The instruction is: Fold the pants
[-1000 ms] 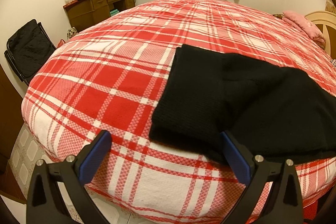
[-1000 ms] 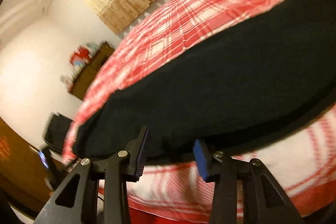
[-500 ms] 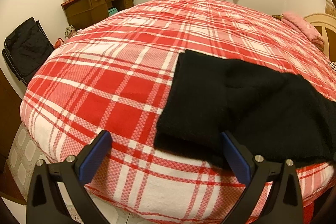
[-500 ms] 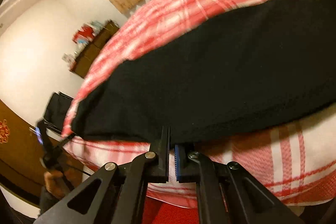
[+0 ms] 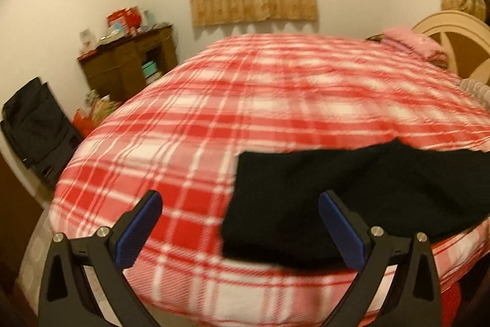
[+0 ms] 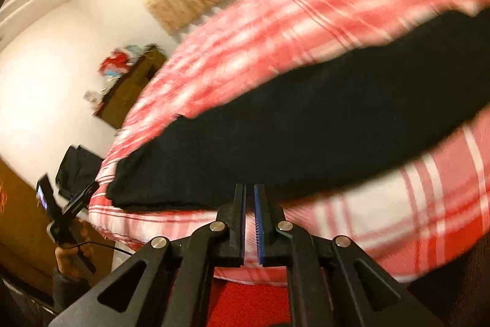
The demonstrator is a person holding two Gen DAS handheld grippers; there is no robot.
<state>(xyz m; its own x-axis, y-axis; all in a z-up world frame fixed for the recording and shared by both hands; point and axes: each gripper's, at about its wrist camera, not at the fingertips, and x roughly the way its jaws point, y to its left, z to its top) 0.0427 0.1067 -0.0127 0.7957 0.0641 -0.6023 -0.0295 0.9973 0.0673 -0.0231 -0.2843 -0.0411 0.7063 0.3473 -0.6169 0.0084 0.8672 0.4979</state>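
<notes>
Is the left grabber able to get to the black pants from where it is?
Probably yes. The left gripper is wide open, the black pants lie flat on the plaid bed just ahead, their near edge partly between its fingers, and nothing stands between them.

No legible text anywhere, boxes on the wooden desk [image 5: 128,57] too blurred to read, red mark on brown door [image 6: 3,195] unreadable
</notes>
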